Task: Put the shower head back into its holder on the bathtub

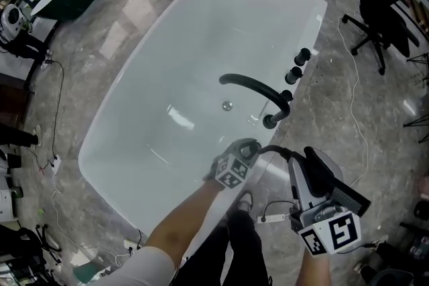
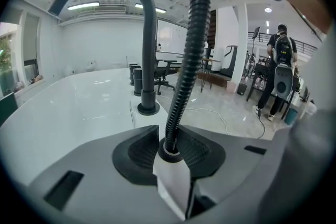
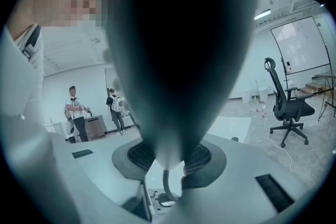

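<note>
While the left tool [image 2: 170, 150] clamps the hose [image 2: 191, 50], the right tool [image 3: 168, 159] grips the shower head [image 3: 178, 50] near the bathtub [image 1: 201, 37].

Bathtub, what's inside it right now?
Only the drain shows in the white bathtub, below the arching black spout. The person's forearm and left tongs cover its near edge.

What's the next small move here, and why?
Probably bring the right gripper down and in toward the bathtub rim beside the faucet. Its jaws are shut on the shower head, held out past the tub's edge, while the left gripper is shut on the hose near that rim. The holder itself isn't clearly visible.
</note>
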Tool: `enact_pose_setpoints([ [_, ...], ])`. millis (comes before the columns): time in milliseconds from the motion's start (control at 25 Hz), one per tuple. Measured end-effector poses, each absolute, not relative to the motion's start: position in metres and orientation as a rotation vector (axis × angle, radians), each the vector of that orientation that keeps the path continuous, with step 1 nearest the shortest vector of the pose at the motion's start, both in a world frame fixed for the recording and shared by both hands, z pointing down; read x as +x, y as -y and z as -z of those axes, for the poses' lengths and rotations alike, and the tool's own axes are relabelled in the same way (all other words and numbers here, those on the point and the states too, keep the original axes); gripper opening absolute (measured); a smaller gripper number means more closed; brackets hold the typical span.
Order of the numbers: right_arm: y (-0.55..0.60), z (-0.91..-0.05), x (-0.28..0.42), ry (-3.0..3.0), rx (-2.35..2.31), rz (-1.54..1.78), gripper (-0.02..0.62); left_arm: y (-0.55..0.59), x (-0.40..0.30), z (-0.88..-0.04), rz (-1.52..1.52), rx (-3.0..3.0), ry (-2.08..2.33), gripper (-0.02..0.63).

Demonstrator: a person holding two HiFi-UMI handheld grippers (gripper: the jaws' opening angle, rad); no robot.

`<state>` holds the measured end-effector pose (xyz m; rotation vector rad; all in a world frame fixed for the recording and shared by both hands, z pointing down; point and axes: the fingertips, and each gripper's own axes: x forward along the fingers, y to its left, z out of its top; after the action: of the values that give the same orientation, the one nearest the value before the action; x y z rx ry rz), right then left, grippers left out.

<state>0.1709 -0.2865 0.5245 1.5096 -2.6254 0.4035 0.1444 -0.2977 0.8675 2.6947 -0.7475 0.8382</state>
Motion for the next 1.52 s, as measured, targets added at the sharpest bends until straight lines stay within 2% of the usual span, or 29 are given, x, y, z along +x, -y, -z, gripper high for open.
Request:
enact_pose_setpoints([
  [600, 0.279, -0.649, 0.160, 2.438, 1.384, -0.468, 0.129, 0.264, 0.098, -0.794, -0.571, 2.672, 0.971, 0.097],
  [760, 0.290, -0.659, 0.146, 2.401, 1.318, -0.399, 0.129, 0.261, 0.089, -0.781, -0.532, 2.675, 1.012, 0.095],
  [1520, 0.310, -0.790, 0.121, 2.220, 1.072, -0.379, 0.129, 0.252, 0.068, -0.790, -0.493, 2.646, 1.074, 0.081],
])
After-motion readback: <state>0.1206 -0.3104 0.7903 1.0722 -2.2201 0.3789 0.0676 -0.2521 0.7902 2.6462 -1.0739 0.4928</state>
